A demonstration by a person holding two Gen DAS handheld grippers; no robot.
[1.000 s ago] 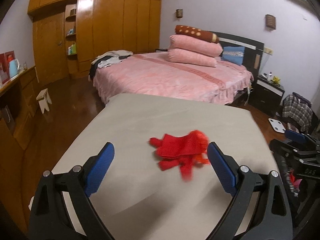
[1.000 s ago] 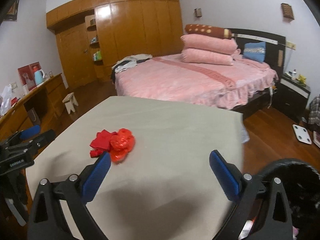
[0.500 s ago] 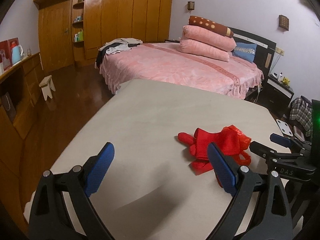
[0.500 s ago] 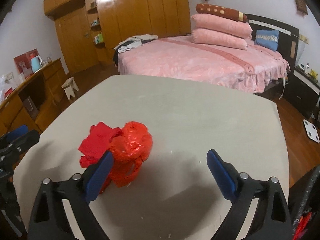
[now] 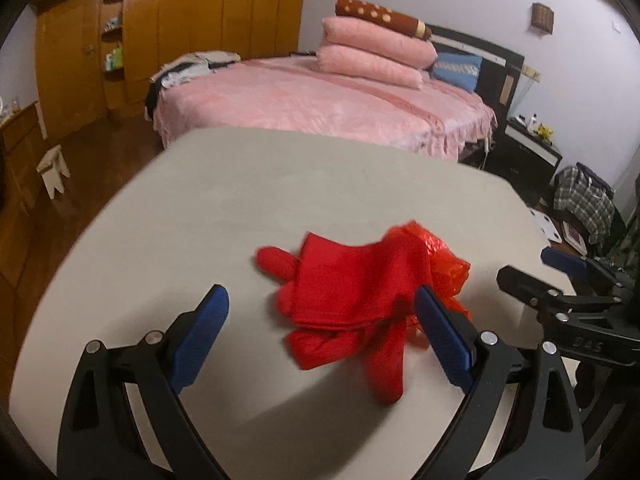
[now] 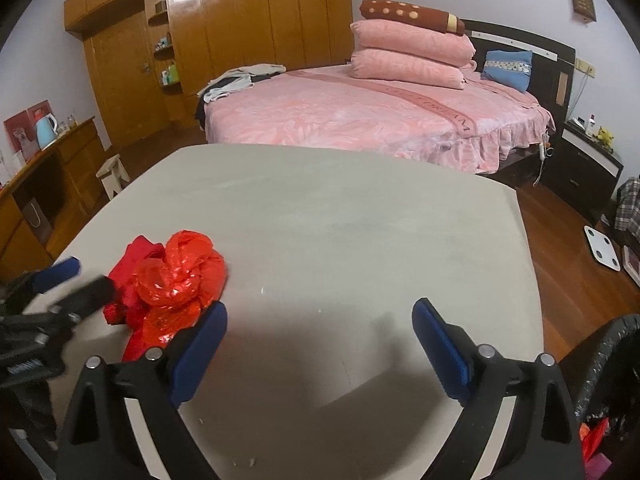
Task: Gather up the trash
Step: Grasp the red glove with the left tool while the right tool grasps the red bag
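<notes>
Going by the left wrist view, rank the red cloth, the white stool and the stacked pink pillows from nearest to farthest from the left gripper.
1. Red cloth: on the table, between the left gripper's fingers.
2. White stool: on the floor, far left.
3. Pink pillows: on the bed, at the back.

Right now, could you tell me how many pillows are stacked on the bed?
3: two pink pillows lie one on the other at the head of the bed, and a brown dotted bolster lies on top. Others may be hidden behind them.
</notes>
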